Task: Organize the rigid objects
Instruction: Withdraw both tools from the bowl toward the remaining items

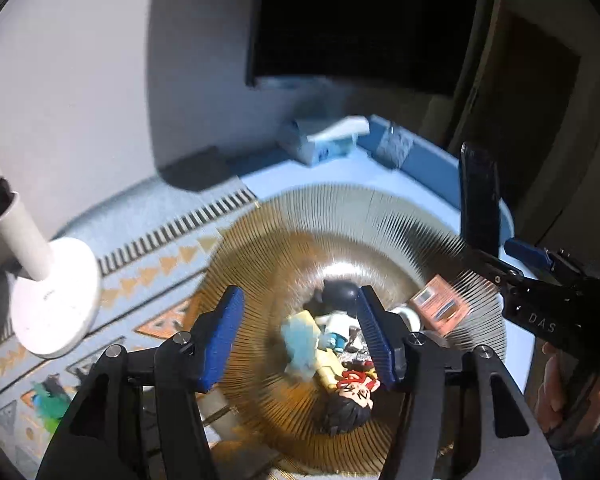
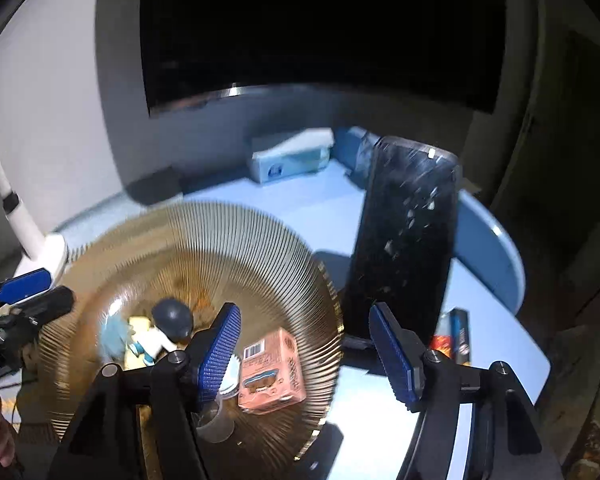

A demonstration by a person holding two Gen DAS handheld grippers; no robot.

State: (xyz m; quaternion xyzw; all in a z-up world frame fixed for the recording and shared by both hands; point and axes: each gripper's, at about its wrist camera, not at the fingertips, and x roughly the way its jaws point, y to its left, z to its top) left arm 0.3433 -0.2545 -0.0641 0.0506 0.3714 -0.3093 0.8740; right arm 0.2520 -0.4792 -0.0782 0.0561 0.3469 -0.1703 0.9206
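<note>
Both grippers spread wide, gripping nothing: left gripper [image 1: 298, 336] over figurines [image 1: 332, 356] inside ribbed gold bowl [image 1: 260, 240]; right gripper [image 2: 304, 350] above bowl's right rim. Upright dark phone [image 2: 404, 240] behind right gripper's right finger, standing on blue round table [image 2: 496, 264]. Pink box [image 2: 270, 372] lying in bowl just beside right gripper's left finger.

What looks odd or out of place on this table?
The dark phone stands nearly upright at the ribbed glass plate's edge, its screen scuffed or smeared. The right gripper sits open below it; whether they touch is unclear. A doll lies toppled on the plate.
</note>
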